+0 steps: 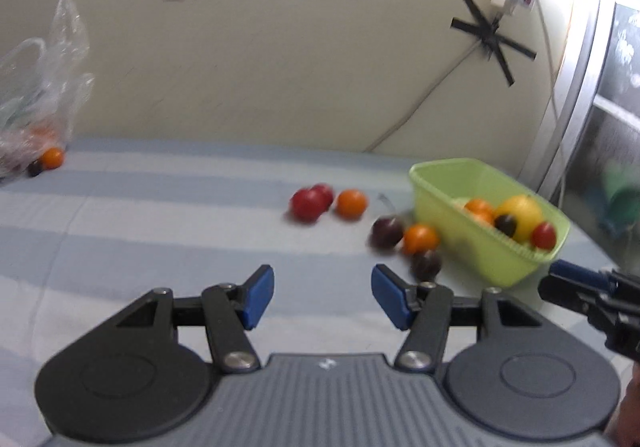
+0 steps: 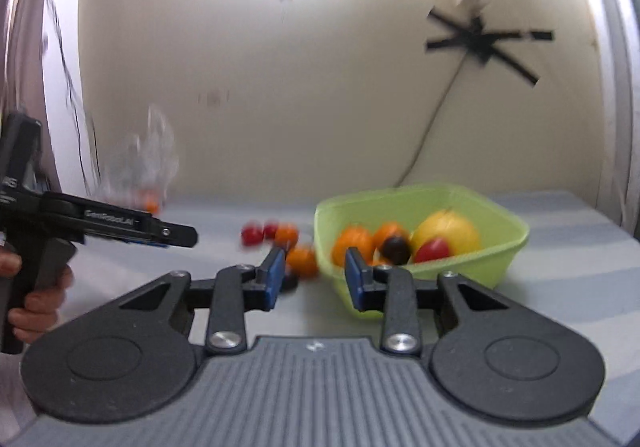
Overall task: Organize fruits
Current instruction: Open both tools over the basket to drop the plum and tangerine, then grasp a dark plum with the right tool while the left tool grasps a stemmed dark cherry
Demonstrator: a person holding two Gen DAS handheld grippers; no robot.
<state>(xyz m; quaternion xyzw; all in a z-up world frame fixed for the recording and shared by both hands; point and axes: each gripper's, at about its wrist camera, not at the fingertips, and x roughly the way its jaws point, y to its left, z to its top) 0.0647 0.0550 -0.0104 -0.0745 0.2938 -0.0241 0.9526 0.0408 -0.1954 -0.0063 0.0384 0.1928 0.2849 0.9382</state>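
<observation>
Several loose fruits are left on the striped cloth, outside the green basket. Left gripper: jaws parted, nothing between the pads, no grasp. Right gripper: jaws also parted and empty, with the near-left corner of the basket seen through the gap.

Fruit placement: two red fruits touching each other, a small orange just right of them. Nearer and further right, a dark plum, a second orange and another dark plum are clustered just beside the basket's left wall. A yellow fruit, oranges, a dark fruit and a red one are already held in the basket. Far left, a clear plastic bag is seen with an orange fruit and a small dark one at its mouth.

Risks, as judged:
- The near cluster is packed tight; if one fruit is closed on, neighbours are likely to be knocked and rolled off across the cloth.
- Round, smooth skins could slip out of flat pads if gripped off centre.
- Soft plums could be bruised by a hard squeeze.
- The basket is light plastic and could be shoved or tipped if its wall is struck by the right gripper, which is very near it.
- Both grippers are close together near the basket; a clash is possible if the same cluster is approached by both.
- Both views are blurred, so exact contact between the clustered fruits cannot be told.
</observation>
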